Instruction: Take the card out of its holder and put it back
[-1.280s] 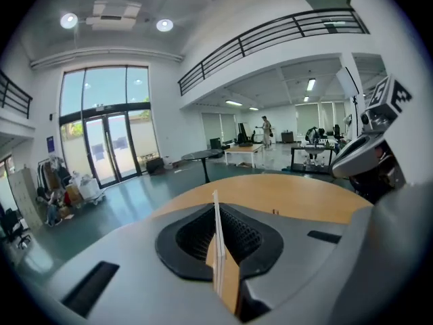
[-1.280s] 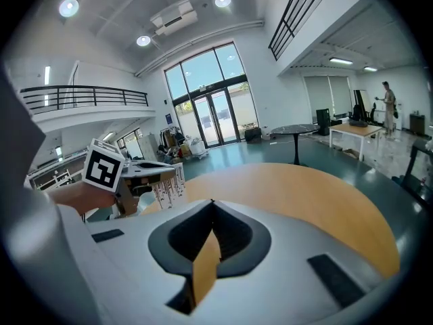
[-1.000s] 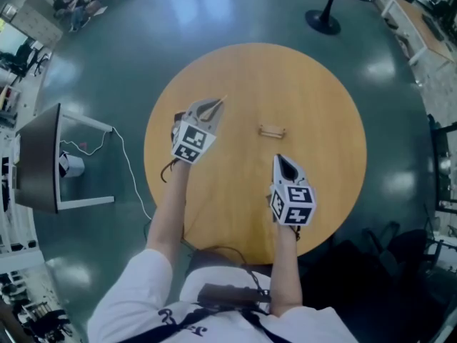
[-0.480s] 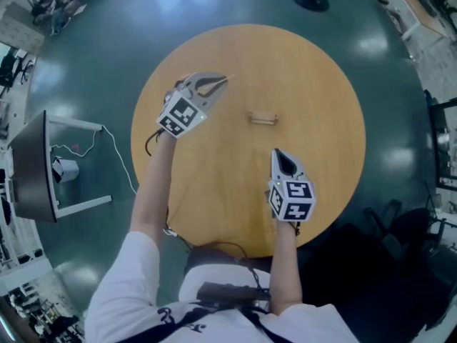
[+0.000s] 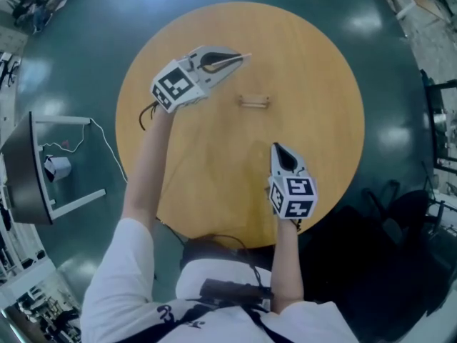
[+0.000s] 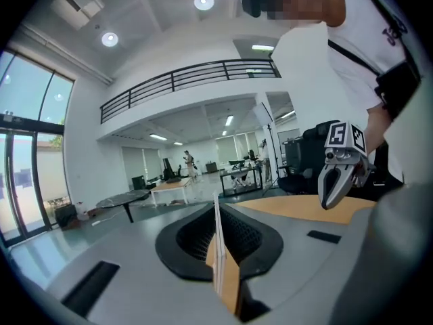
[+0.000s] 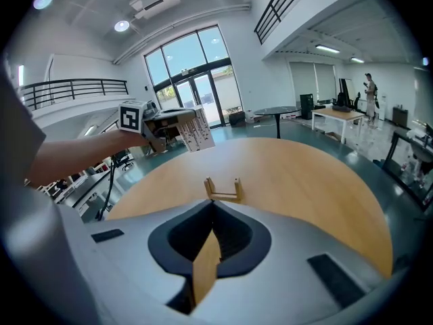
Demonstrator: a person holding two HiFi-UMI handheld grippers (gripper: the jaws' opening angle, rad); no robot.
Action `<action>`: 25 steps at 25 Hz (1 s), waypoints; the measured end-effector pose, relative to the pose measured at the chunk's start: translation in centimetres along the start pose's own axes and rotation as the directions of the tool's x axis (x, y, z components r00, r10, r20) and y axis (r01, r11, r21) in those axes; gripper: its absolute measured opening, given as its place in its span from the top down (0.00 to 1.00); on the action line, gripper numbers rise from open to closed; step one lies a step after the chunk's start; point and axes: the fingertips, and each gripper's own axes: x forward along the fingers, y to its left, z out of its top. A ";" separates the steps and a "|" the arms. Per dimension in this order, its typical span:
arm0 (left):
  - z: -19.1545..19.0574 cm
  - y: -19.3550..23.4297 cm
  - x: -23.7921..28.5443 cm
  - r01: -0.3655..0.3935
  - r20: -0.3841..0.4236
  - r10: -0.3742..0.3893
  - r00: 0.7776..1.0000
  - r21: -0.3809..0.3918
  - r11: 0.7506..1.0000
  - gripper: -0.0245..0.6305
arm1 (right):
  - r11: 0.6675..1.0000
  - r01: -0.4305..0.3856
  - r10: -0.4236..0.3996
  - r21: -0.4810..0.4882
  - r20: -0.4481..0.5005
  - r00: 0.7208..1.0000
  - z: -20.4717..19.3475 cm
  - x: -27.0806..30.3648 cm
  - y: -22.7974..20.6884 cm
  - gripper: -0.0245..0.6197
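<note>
A white printed card (image 7: 195, 128) is pinched in my left gripper (image 5: 238, 58), which is shut on it and held above the far left of the round wooden table (image 5: 314, 70). In the left gripper view the card (image 6: 216, 239) shows edge-on between the pads. The small wooden card holder (image 5: 253, 101) stands empty near the table's middle, to the right of the card's tip and apart from it; the same holder (image 7: 223, 189) sits straight ahead in the right gripper view. My right gripper (image 5: 278, 151) hovers nearer me, shut with nothing in it.
A grey cabinet with a white frame (image 5: 32, 174) stands on the dark floor at the left, with a cable running toward the table. A dark chair (image 5: 400, 213) sits at the right. In the left gripper view, desks (image 6: 169, 185) stand far off.
My left gripper has carried the card farther from me and to the right, closer to the holder. The right gripper has stayed where it was.
</note>
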 end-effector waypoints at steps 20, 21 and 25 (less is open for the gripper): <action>-1.5 -6.3 3.7 0.335 0.088 -0.325 0.942 -0.138 0.932 0.93 | 1.000 0.019 -0.017 0.024 -0.062 0.998 -3.7 -0.3 -1.4 0.93; -1.8 -6.5 3.7 0.344 0.089 -0.334 0.938 -0.140 0.928 0.93 | 0.999 0.021 -0.019 0.028 -0.064 0.998 -3.9 -0.2 -1.4 0.93; -2.3 -7.2 4.0 0.377 0.094 -0.367 0.926 -0.149 0.914 0.93 | 0.999 0.029 -0.027 0.037 -0.070 0.997 -4.2 0.1 -1.6 0.93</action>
